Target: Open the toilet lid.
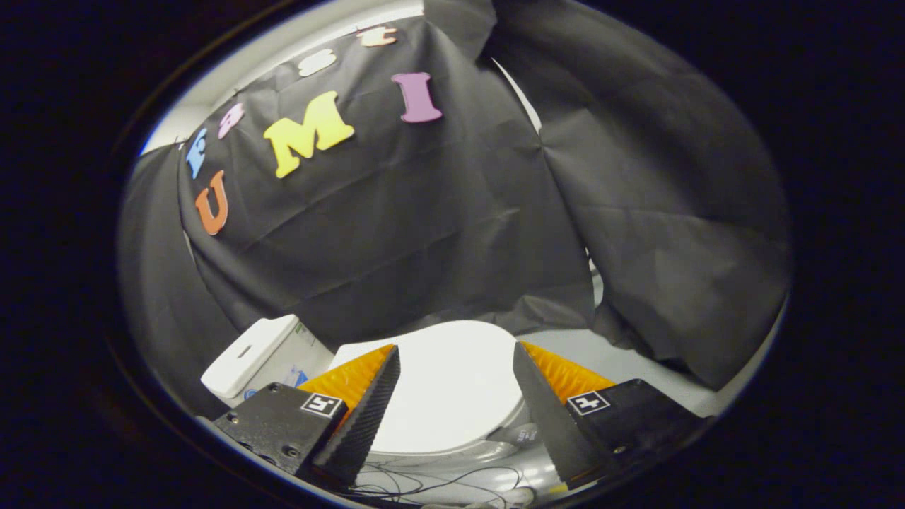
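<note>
Seemingly closed toilet lid point(445, 385) between open tool point(456, 360)

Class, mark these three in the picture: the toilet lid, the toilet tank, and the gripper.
toilet lid point(452, 385), gripper view, on the closed lid's flat top between the fingers.
toilet tank point(258, 357), gripper view, on its top cover.
gripper point(456, 350), gripper view, midway between the open fingertips.

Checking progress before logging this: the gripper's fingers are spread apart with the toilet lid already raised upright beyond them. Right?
Not quite. The gripper view shows the toilet lid lying closed and flat, not raised. The gripper does have its fingers spread apart, with the lid beyond them.
</note>
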A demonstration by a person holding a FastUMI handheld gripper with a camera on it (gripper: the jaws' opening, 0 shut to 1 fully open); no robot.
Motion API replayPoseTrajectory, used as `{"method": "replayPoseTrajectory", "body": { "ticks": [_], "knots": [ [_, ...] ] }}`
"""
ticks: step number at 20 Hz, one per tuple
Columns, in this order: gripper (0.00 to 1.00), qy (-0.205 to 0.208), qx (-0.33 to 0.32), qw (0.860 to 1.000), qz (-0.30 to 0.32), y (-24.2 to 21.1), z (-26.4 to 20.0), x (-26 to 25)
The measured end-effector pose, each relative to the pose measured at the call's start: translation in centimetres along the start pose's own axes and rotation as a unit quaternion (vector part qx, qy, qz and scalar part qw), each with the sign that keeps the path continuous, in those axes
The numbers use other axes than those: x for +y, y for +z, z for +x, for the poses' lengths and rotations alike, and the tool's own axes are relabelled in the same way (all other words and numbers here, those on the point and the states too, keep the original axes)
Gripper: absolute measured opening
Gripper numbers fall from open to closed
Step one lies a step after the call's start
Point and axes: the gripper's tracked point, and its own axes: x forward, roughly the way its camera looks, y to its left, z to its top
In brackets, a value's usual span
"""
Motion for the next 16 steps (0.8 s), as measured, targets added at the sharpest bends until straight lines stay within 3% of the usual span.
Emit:
{"method": "replayPoseTrajectory", "body": {
  "ticks": [6, 16],
  "knots": [
    [0.99, -0.015, 0.057, 0.996, 0.074, -4.8, 2.8, -4.4],
    [0.97, -0.018, 0.145, 0.973, 0.177, -12.3, 4.4, -8.7]
  ]
}}
